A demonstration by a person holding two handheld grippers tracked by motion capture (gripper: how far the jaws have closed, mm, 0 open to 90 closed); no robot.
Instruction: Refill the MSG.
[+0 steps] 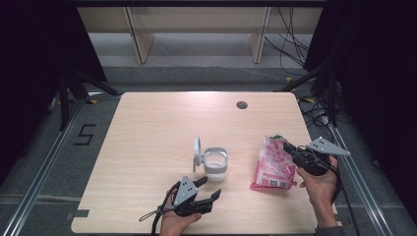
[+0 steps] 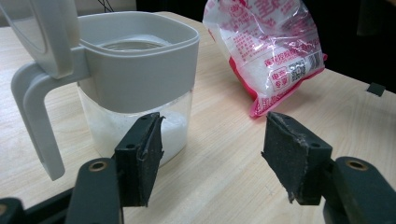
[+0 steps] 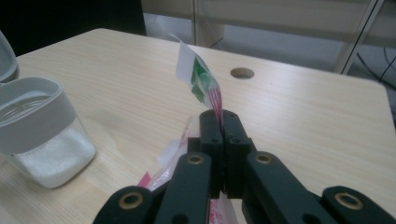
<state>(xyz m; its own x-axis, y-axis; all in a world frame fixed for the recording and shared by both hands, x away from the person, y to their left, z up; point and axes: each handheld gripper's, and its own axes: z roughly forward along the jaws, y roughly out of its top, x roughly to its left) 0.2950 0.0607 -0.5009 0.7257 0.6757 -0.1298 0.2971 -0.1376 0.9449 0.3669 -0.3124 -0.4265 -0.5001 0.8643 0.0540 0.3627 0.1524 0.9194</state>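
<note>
left jaws [image 2: 212, 158] gape empty by half-filled sugar canister [image 2: 135, 84]; right jaws [image 3: 223, 140] pinch sugar bag [image 1: 274, 164] top; pour apparently done, lid open.

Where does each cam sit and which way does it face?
High view: overhead, looking forward and down at the table; both forearms, left gripper, right gripper.
Left gripper view: along its open jaws toward the canister.
Right gripper view: along shut jaws clamping the bag.
All share canister and bag.
</note>
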